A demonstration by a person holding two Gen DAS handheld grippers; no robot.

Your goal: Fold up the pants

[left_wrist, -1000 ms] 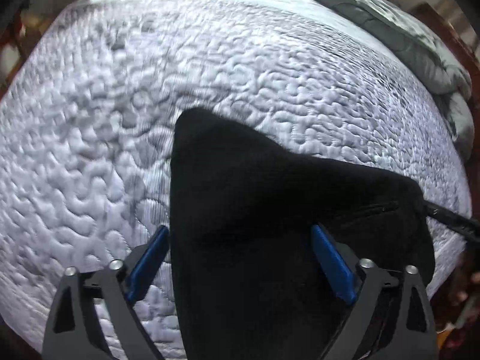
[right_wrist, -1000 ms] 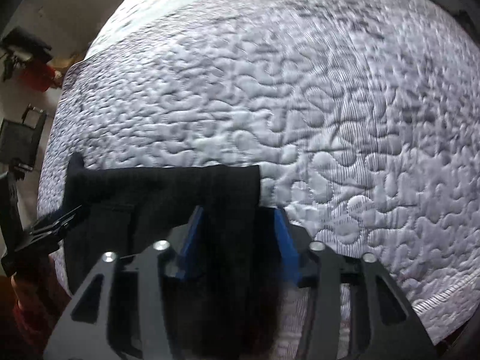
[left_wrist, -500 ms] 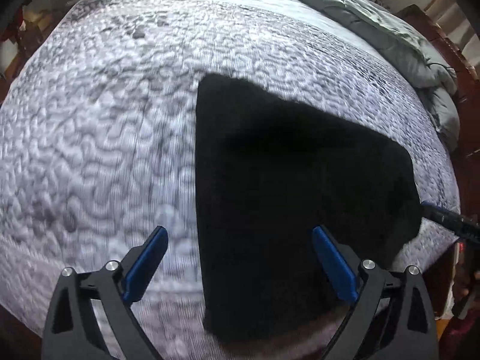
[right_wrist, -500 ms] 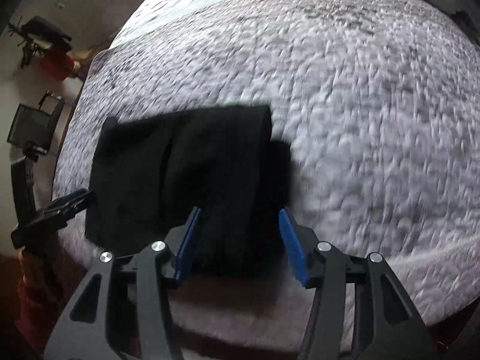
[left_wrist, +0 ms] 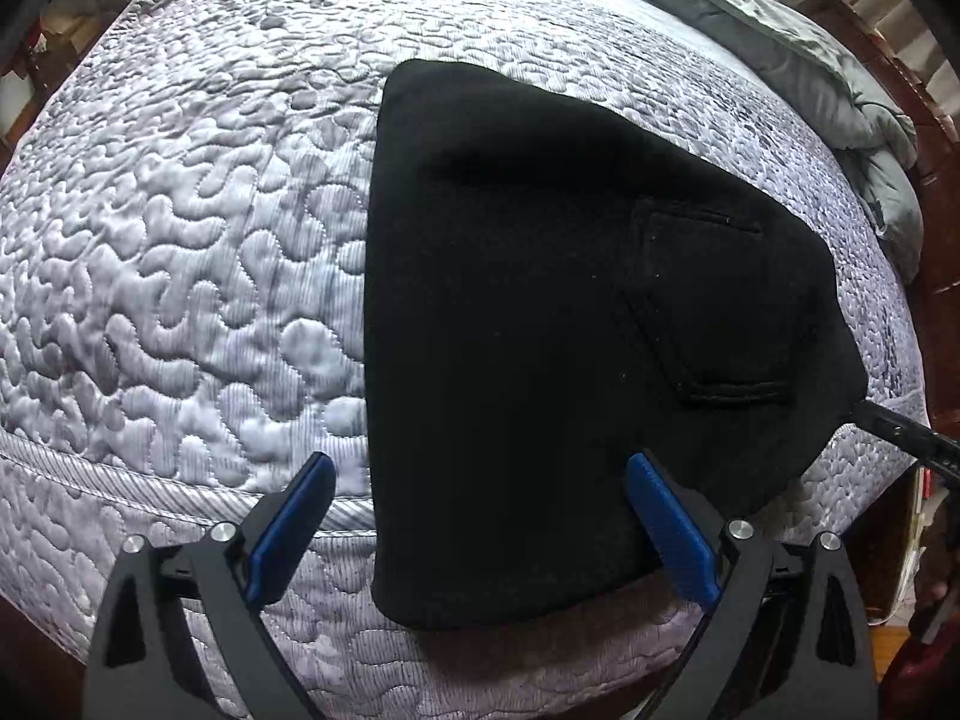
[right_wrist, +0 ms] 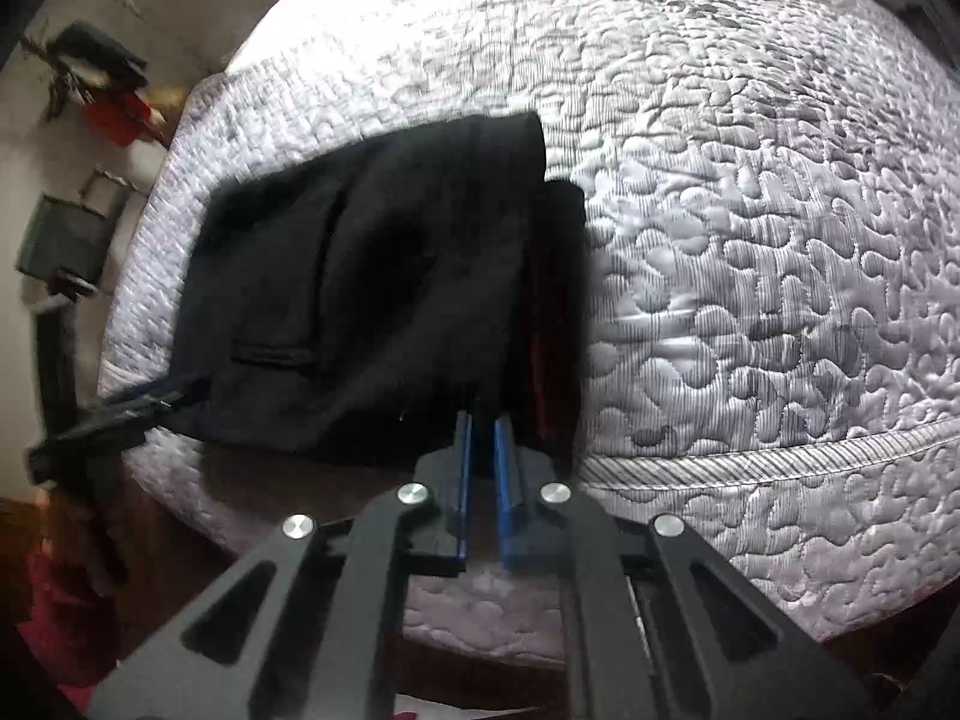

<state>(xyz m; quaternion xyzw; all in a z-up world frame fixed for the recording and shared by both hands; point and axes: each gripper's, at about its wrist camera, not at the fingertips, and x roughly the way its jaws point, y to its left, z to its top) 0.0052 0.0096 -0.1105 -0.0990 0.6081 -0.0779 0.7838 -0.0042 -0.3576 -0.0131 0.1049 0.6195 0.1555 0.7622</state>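
The black pants (left_wrist: 540, 312) lie folded into a compact stack at the near edge of the quilted mattress (left_wrist: 180, 240), back pocket up. My left gripper (left_wrist: 480, 480) is open, its blue pads either side of the stack's near edge, holding nothing. In the right wrist view the pants (right_wrist: 372, 300) lie at the mattress's left near corner. My right gripper (right_wrist: 483, 426) is nearly shut, its blue pads close together at the pants' near edge; whether cloth is pinched between them is unclear. The left gripper's tip (right_wrist: 120, 414) shows at the left.
A grey duvet (left_wrist: 840, 78) is bunched at the far right of the bed by a wooden frame (left_wrist: 936, 210). The mattress side drops off just below the pants. Dark and red clutter (right_wrist: 102, 96) sits on the floor at the left in the right wrist view.
Both grippers pulled back toward the mattress edge, leaving the pants folded flat. The right gripper's pads went from open to nearly shut. The left stayed open.
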